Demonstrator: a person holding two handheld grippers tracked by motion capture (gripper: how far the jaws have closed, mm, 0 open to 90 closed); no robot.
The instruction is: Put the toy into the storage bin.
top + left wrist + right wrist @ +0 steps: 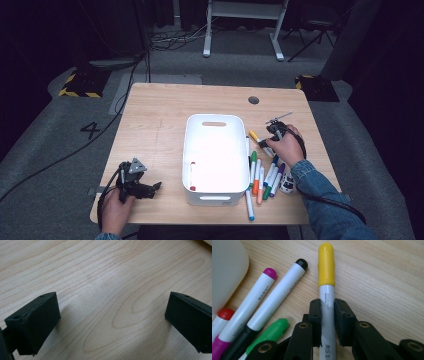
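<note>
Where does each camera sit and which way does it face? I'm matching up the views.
High view: above the table, looking forward and down; both forearms show.
Left gripper view: on the left tongs, open over bare wood.
Right gripper view: on the right tongs, shut on the yellow-capped marker, shared with the high view.

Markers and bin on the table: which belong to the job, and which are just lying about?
In the job:
right gripper, shut on the yellow-capped marker
white bin
loose markers beside the bin

Lying about:
left gripper, open over bare table
small white object
</note>
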